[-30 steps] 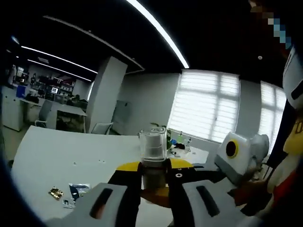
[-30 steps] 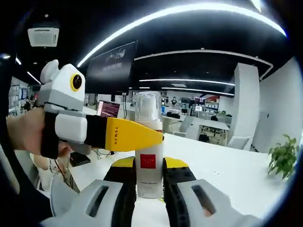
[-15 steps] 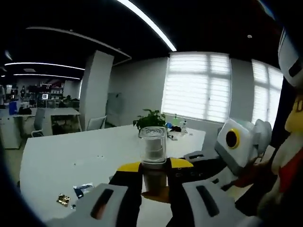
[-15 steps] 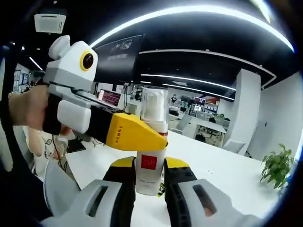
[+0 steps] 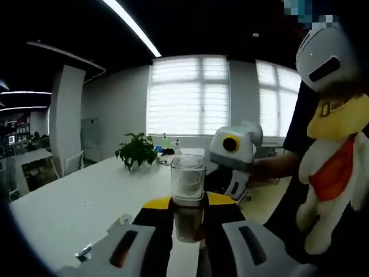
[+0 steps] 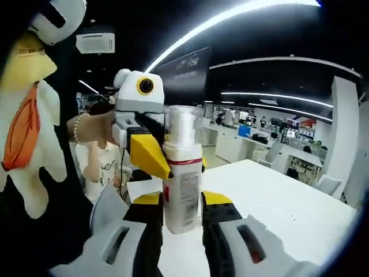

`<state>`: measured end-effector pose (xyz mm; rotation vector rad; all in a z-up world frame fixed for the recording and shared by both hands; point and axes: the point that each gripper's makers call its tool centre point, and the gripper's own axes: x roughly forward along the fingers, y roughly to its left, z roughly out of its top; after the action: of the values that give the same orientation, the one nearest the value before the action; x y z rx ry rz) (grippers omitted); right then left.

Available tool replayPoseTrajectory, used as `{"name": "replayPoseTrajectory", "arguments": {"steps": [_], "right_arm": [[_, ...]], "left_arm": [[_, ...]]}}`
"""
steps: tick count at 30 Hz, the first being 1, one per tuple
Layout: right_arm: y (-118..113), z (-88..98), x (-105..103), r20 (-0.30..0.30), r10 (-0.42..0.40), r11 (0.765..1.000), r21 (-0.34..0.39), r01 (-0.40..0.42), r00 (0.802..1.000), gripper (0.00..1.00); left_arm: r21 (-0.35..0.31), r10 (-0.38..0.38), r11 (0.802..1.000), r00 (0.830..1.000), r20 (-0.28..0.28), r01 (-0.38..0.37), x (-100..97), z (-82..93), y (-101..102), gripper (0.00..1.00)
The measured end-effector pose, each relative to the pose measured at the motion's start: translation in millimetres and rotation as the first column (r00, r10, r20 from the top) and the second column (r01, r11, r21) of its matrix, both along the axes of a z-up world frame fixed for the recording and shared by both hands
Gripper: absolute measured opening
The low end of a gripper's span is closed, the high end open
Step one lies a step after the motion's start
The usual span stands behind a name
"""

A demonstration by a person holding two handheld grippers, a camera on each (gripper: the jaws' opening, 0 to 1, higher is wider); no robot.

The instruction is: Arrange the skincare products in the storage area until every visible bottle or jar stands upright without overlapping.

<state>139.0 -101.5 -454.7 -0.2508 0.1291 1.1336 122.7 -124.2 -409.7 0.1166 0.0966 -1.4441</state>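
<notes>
— The tongs, how do they stand?

— The left tongs (image 5: 189,216) are clamped on a pump bottle (image 5: 188,196), its clear cap up and its body between the yellow-tipped jaws. In the right gripper view the right tongs (image 6: 182,213) are clamped low on that same bottle (image 6: 181,173), white with a red band below the clear cap, upright.

— So both grip it at once?

— Yes. The left tongs (image 6: 147,151) come in from the left and meet the bottle near its shoulder, and a hand (image 6: 92,127) with a bead bracelet holds them.

— And where is the bottle?

— Held above the white counter (image 5: 69,208). A potted plant (image 5: 135,151) stands far back on it, before the blinds, and small packets (image 5: 86,251) lie near its edge. A plush toy (image 5: 331,144) hangs at the right.
</notes>
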Motion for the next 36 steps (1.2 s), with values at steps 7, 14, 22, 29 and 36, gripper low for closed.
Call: {"name": "replayPoseTrajectory", "arguments": {"steps": [7, 14, 22, 29, 36], "right_arm": [[-9, -14.3, -10, -0.023, 0.092, 0.992, -0.084, -0.094, 0.995, 0.21], [-15, -41.8, 4, -0.041, 0.060, 0.987, -0.150, -0.066, 0.997, 0.21], [-18, -84.1, 13, -0.099, 0.030, 0.978, -0.202, -0.050, 0.995, 0.21], [-26, -126.3, 23, -0.149, -0.013, 0.974, -0.225, -0.021, 0.989, 0.21], [-33, -180.9, 38, -0.173, -0.069, 0.955, -0.297, 0.015, 0.983, 0.21]], "left_arm": [[0.103, -0.081, 0.992, 0.996, 0.044, 0.077, -9.9, -16.9, -16, 0.16], [0.192, -0.073, 0.979, 0.997, 0.035, 0.065, 0.8, -42.5, -22, 0.16], [0.294, -0.052, 0.954, 0.998, -0.022, 0.056, 13.9, -85.8, -28, 0.16], [0.360, -0.056, 0.930, 0.996, -0.070, 0.077, 24.4, -126.4, -34, 0.16], [0.433, -0.038, 0.897, 0.991, -0.130, 0.091, 40.6, -181.3, -35, 0.16]]}}
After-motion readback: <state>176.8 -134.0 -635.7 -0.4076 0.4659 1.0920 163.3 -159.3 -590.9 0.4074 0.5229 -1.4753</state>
